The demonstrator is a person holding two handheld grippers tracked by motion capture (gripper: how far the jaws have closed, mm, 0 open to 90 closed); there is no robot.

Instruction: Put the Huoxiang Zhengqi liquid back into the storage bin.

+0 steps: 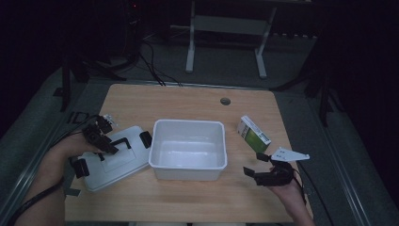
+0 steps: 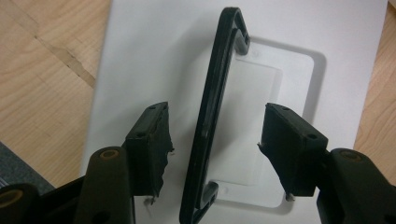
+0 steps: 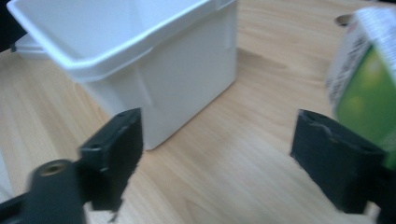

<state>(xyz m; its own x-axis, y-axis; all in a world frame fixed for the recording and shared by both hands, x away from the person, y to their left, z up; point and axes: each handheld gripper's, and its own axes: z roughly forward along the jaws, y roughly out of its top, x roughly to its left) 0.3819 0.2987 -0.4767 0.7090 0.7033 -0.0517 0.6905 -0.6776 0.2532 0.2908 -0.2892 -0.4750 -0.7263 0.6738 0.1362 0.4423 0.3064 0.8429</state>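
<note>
Dim lab or workshop, wooden table [image 1: 188, 101], floor cables [image 1: 150, 61], metal stand [image 1: 226, 42]

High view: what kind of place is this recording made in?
Probably a lab or recording workspace, not a home. A bare wooden table stands in a dark room, cables trail over the grey floor behind it, and a white metal stand stands beyond.

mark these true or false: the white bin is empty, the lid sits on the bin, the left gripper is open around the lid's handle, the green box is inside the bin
The white bin is empty: true.
The lid sits on the bin: false, it lies on the table beside the bin.
The left gripper is open around the lid's handle: true, the pads stand clear of it.
The green box is inside the bin: false, it stands on the table beside the bin, near the right gripper.
</note>
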